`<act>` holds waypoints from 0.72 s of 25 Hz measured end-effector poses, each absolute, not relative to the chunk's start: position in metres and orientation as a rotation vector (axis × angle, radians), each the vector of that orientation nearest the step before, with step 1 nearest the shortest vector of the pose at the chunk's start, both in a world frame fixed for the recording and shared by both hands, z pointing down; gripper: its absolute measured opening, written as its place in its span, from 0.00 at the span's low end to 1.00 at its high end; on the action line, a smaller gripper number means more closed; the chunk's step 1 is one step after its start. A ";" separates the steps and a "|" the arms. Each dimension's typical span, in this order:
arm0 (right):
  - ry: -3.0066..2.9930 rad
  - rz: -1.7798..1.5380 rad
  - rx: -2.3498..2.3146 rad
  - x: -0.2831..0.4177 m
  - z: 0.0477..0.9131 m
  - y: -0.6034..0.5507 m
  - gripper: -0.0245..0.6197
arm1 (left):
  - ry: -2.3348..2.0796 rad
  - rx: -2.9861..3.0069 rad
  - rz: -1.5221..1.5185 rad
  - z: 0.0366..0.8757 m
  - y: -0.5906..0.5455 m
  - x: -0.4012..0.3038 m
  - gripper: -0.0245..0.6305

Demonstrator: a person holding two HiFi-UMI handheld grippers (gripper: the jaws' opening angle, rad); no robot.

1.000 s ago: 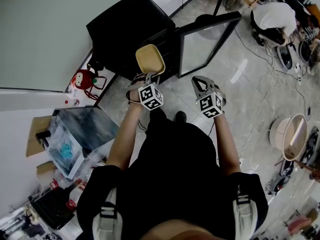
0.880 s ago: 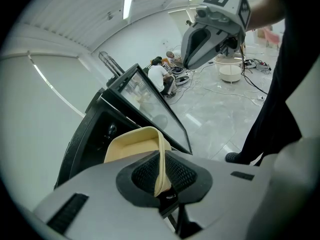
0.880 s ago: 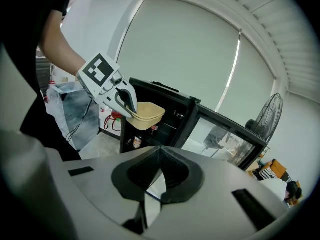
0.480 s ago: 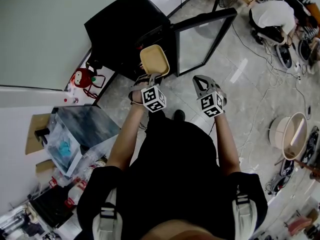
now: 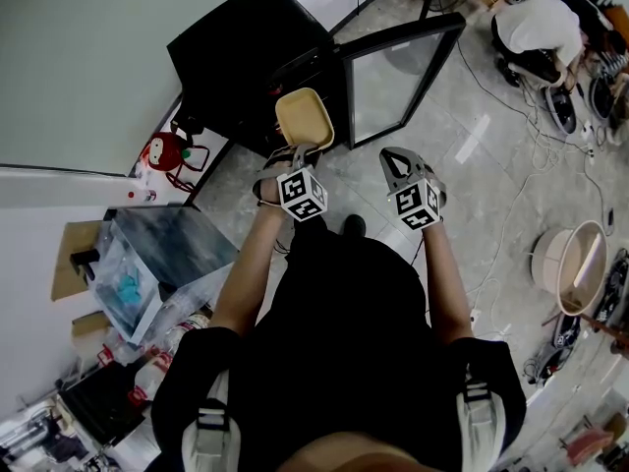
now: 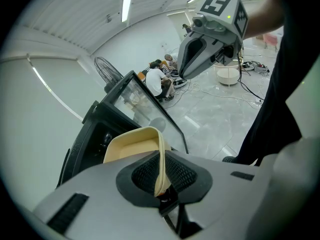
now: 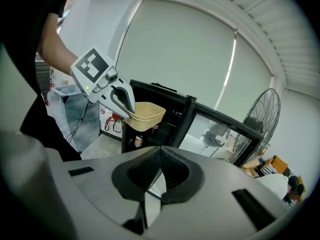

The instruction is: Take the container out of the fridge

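Beige container (image 5: 304,118) is already outside the fridge (image 5: 257,62), clamped by our left gripper (image 5: 292,152); right gripper (image 5: 395,161) closed, empty.

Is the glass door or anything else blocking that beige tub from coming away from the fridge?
Nothing visible does. The left tongs grip the container by its rim outside the fridge; the door stands wide open, off to one side. The right tongs, shut, are apart from it.
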State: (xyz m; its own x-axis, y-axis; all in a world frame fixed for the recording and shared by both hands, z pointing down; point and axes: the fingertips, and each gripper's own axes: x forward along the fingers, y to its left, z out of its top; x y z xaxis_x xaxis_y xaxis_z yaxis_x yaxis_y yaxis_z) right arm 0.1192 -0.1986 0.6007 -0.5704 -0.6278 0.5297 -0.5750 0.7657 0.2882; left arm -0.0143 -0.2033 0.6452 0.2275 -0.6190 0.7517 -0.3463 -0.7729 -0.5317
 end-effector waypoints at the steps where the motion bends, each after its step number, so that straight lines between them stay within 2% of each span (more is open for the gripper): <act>1: -2.334 -0.110 0.898 0.119 0.600 -0.199 0.04 | 0.909 -2.249 -1.564 0.645 -0.203 -0.015 0.11; 18: -2.336 -0.108 0.904 0.112 0.600 -0.198 0.04 | 0.907 -2.250 -1.570 0.645 -0.202 -0.025 0.11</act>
State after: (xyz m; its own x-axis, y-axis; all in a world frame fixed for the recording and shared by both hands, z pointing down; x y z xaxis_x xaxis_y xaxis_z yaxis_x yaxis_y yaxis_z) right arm 0.1116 -0.1978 0.6000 -0.5704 -0.6323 0.5242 -0.5813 0.7617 0.2862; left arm -0.0247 -0.2015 0.6451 0.2249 -0.6163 0.7548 -0.3455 -0.7747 -0.5296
